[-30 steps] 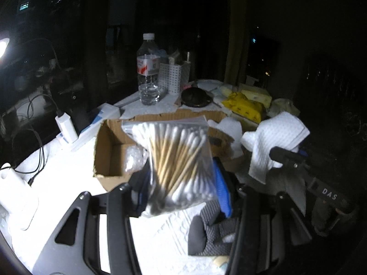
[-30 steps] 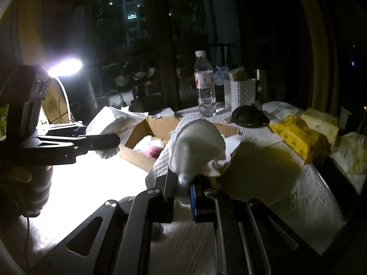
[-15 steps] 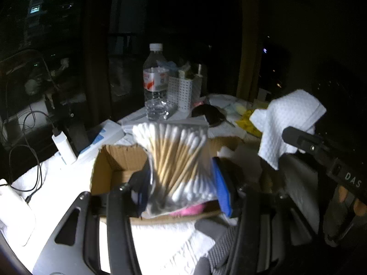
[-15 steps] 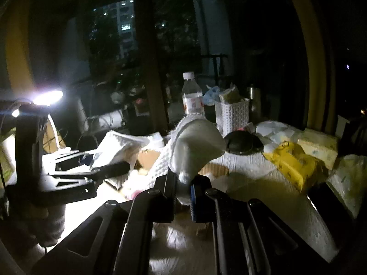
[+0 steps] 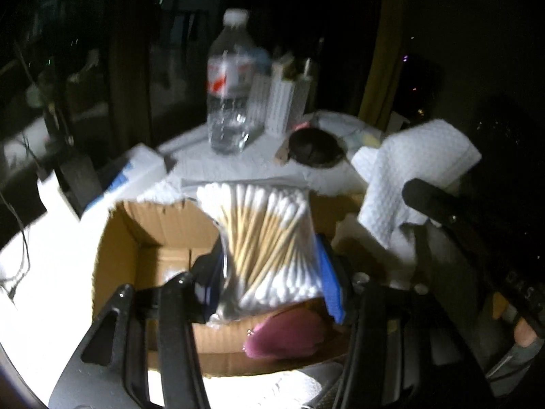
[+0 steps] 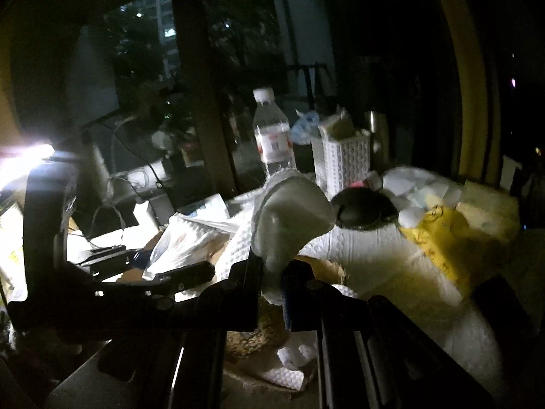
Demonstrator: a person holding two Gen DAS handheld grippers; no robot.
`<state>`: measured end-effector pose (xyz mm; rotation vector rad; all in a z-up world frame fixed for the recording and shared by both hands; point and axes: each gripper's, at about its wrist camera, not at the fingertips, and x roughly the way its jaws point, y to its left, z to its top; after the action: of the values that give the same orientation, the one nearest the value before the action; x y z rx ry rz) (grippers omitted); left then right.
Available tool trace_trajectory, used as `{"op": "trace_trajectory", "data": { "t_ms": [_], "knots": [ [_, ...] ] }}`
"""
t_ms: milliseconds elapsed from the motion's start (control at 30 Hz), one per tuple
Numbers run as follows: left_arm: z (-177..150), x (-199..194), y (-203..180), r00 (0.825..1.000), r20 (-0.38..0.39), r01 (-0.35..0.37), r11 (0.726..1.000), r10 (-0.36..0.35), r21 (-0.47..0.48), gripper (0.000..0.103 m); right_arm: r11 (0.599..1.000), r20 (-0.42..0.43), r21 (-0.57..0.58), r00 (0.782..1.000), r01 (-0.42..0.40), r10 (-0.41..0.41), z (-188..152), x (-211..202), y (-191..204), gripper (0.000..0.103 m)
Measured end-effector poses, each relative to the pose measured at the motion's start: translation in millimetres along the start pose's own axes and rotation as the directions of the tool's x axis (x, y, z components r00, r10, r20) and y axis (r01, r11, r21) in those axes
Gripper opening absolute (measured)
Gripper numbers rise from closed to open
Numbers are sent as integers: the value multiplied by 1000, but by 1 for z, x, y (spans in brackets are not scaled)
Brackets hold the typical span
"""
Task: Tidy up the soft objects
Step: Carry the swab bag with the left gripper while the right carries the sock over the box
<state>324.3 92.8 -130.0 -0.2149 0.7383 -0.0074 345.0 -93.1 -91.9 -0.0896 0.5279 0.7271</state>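
Dark cluttered table (image 5: pixel 61 245) w/ lamp glare. Left gripper (image 5: pixel 269 269) clamped on cotton-swab bag (image 5: pixel 269 238) above cardboard box (image 5: pixel 163 225), prob. for dropping in; right gripper (image 6: pixel 272 279) pinches white cloth (image 6: pixel 289 218) just right of it.

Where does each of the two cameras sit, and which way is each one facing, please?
Left wrist: on the left gripper, angled down into the cardboard box; its jaws clamp a bag of cotton swabs.
Right wrist: on the right gripper, facing across the table; its jaws pinch a white cloth.
Shared: each shows the other gripper, the water bottle and the white basket.
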Motion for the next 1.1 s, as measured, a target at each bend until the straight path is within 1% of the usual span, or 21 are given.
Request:
{"op": "trace_trajectory", "data": {
  "t_ms": [200,300,400,500,567,600,633,700,733,767,967,1100],
  "knots": [
    [-8,24,7,997,-80,8,1000,-10,-13,51,1000,-68,9,998,-5,5,-10,29,2,10],
    [-12,31,8,995,-101,16,1000,-17,-11,51,1000,-97,-8,995,3,-4,-15,39,8,10],
    [-13,32,7,994,-108,18,1000,-18,-8,52,1000,-127,-15,992,15,-16,-18,50,10,10],
    [-13,32,6,994,-111,13,1000,-14,-5,53,1000,-142,4,990,16,-15,-21,53,9,10],
    [-13,31,6,993,-115,10,1000,-10,-3,54,1000,-140,8,990,21,-20,-21,51,8,12],
    [-13,30,5,993,-115,7,1000,-7,-2,57,1000,-142,11,990,29,-28,-21,51,7,12],
    [-13,29,5,994,-114,4,1000,-4,-2,65,999,-144,14,989,36,-34,-21,51,6,16],
    [-12,27,5,994,-107,-4,1000,3,-3,70,998,-158,24,986,62,-57,-23,53,2,24],
    [-12,26,6,995,-103,-6,1000,5,-5,71,997,-162,29,985,67,-61,-23,54,0,30],
    [-12,25,6,995,-101,-9,1000,8,-5,71,997,-164,32,984,68,-62,-24,54,-1,33],
    [-12,25,10,994,-106,-29,1000,27,-11,71,997,-160,16,984,77,-74,-25,53,2,37],
    [-12,21,10,994,-97,-47,999,47,1,71,994,-110,13,988,111,-109,-23,40,1,43]
  ]
}}
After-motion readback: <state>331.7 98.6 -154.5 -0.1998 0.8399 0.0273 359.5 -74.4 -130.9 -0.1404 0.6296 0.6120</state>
